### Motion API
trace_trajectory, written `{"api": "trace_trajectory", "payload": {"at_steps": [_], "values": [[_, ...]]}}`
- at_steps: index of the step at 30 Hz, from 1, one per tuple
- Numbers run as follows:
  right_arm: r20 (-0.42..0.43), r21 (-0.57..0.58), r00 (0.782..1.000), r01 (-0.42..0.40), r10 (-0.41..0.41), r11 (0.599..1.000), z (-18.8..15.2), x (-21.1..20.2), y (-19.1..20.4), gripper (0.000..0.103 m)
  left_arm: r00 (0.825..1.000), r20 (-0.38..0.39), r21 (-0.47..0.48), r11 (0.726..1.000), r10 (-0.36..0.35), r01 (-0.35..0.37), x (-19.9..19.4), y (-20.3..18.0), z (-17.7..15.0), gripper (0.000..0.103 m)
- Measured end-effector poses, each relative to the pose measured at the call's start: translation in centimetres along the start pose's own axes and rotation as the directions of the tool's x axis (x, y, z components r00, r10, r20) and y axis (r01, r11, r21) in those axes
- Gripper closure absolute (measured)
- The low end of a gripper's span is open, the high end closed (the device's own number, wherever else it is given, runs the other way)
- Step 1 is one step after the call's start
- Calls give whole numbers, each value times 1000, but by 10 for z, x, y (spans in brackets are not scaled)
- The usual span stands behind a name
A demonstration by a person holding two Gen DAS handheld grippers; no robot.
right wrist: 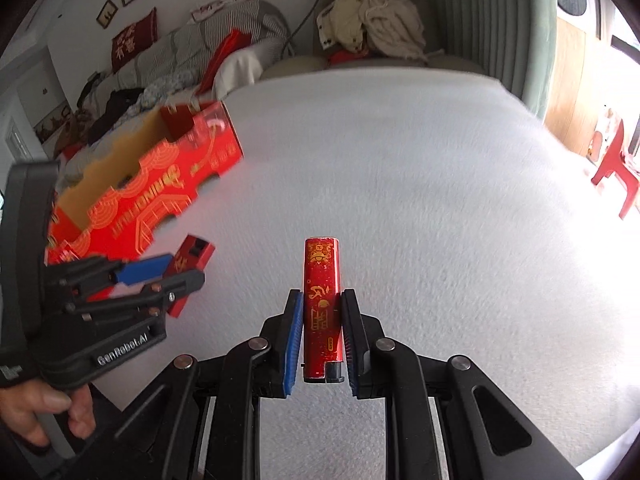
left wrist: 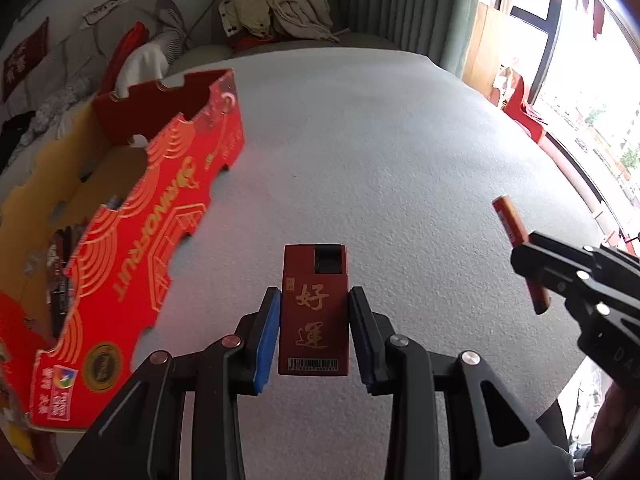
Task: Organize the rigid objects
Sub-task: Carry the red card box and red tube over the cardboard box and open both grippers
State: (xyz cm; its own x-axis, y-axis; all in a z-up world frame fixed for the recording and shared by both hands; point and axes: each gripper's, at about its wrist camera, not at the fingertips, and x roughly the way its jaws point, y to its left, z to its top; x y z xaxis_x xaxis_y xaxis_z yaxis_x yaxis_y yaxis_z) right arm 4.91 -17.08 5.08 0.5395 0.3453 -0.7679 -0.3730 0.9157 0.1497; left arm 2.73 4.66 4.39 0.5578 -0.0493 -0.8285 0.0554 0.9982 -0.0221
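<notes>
Left wrist view: the left gripper (left wrist: 314, 332) has its blue pads pressed against the sides of a dark red flat lighter (left wrist: 314, 312) with gold characters and a barcode, held clear above the pale grey table (left wrist: 380, 152). To the left stands the red cardboard box (left wrist: 160, 224), open on top, with some dark items already lying inside, too dim to name. At the right edge the right gripper (left wrist: 560, 272) carries a slim red lighter (left wrist: 520, 252) sticking out past its fingers

Right wrist view: the right gripper (right wrist: 322, 336) is closed narrowly on the slim red lighter (right wrist: 322, 308), upright between the pads. The left gripper (right wrist: 160, 276) with its flat lighter (right wrist: 190, 264) is at the left, near the box (right wrist: 152, 184)

The table looks bare otherwise, so I judge sorting nearly finished: these two lighters remain to be dropped into the box
</notes>
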Motion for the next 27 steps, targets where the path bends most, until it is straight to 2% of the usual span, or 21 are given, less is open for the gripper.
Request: {"api": "trace_trajectory", "payload": {"at_steps": [9, 19, 27], "values": [[67, -20, 998, -9, 11, 1000, 8, -21, 34, 83, 997, 76, -61, 998, 35, -30, -35, 22, -5, 66], [115, -27, 993, -21, 24, 999, 17, -36, 52, 83, 985, 171, -119, 993, 33, -12, -72, 44, 4, 66], [136, -35, 990, -36, 41, 999, 27, -40, 63, 83, 980, 189, -183, 983, 69, -34, -87, 67, 4, 66]]}}
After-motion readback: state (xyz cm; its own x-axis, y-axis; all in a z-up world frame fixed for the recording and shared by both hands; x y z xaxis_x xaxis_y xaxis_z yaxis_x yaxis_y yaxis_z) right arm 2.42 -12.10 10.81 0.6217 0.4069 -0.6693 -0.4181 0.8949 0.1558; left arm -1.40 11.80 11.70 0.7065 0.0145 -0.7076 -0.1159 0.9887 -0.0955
